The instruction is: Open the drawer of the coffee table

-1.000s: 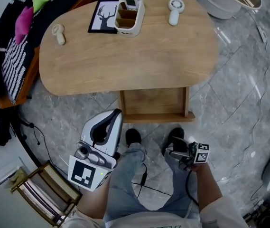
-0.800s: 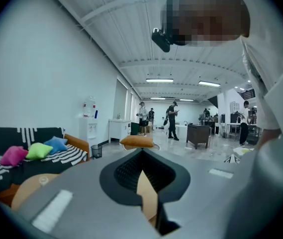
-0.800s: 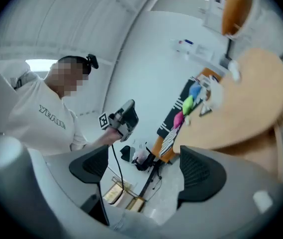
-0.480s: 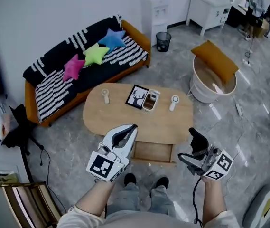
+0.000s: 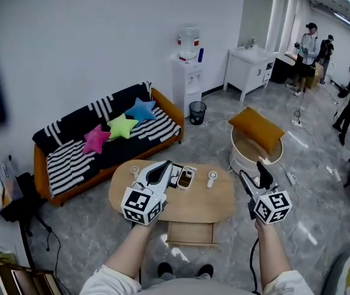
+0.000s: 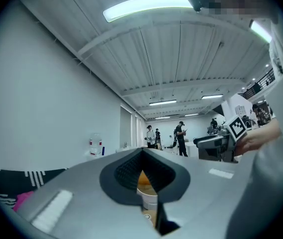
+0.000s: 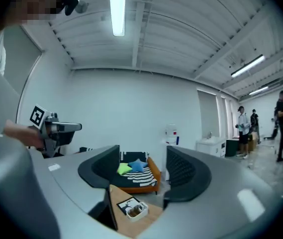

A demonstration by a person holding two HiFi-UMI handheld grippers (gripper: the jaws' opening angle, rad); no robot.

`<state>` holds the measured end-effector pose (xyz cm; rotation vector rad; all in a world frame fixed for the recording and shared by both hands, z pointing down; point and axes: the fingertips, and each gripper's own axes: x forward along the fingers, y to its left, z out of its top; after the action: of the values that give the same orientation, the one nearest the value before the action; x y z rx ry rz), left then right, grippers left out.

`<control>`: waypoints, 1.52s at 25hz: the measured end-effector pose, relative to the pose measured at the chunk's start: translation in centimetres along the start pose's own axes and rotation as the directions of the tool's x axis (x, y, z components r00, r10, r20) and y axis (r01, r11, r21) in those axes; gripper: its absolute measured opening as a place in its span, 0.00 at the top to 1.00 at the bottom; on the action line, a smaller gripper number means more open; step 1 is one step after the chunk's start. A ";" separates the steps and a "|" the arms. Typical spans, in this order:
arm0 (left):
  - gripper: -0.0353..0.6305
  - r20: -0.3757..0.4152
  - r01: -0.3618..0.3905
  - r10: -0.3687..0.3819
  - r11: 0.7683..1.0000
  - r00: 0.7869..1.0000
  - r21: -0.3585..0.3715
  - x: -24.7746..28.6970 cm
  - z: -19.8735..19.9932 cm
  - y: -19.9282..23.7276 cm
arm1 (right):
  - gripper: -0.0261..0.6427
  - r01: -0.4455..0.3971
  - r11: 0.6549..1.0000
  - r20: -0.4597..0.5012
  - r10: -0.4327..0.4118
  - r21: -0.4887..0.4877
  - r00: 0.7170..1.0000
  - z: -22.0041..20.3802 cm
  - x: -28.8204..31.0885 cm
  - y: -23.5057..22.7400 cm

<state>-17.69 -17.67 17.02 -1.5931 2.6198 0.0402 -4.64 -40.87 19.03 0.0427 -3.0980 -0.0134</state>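
The drawer (image 5: pixel 190 232) stands pulled out at the tabletop's (image 5: pixel 206 205) 6 o'clock edge, so the task looks done and needs no further move: left tongs (image 5: pixel 167 165) pinched together, right tongs (image 5: pixel 253 172) empty, half-wide, having just been narrowing.

The room is a large open space with plain white walls (image 5: pixel 88 42) and a floor (image 5: pixel 64 226) of grey marble-pattern tiles. The ceiling (image 7: pixel 181 29) is ribbed white panelling fitted with strip lights (image 7: pixel 117 9), which are lit. An orange sofa (image 5: pixel 70 155) with a black-and-white striped cover stands against the wall. Three items rest on it: a pink star cushion (image 5: pixel 96 139), a green star cushion (image 5: pixel 122 126) and a blue star cushion (image 5: pixel 141 110). To the sofa's right stand a white water dispenser (image 5: pixel 188 72) with a bottle on top, a black waste bin (image 5: pixel 197 112) just beside it, and a white cabinet (image 5: pixel 248 72). On the open floor stands a round pale tub (image 5: pixel 245 158) with an orange cushion (image 5: pixel 256 128) across its top. Several people (image 5: pixel 310 45) stand at the far end.
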 end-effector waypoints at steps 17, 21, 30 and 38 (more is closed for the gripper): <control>0.95 -0.029 -0.040 0.040 0.999 0.999 -0.003 0.0 -2.2 0.0 | 0.96 0.252 0.968 -0.039 -0.251 0.007 0.967 -3.3 -5.2 -6.5; 0.95 -0.044 -0.052 0.052 0.999 0.998 -0.003 0.1 -2.7 0.1 | 0.96 0.231 0.973 -0.031 -0.231 -0.001 0.973 -2.9 -4.4 -5.8; 0.95 -0.052 -0.067 0.067 0.998 0.996 -0.011 0.1 -3.1 0.1 | 0.96 0.217 0.976 -0.020 -0.218 -0.018 0.976 -2.3 -4.2 -5.5; 0.95 -0.063 -0.056 0.055 0.998 0.997 -0.012 0.7 -3.6 -0.2 | 0.96 0.207 0.978 -0.028 -0.207 -0.019 0.978 -2.6 -4.2 -5.3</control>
<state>-17.96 -18.59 20.57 -1.5509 2.7165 0.0123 -0.18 -46.05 21.45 0.3613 -3.0481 -0.0444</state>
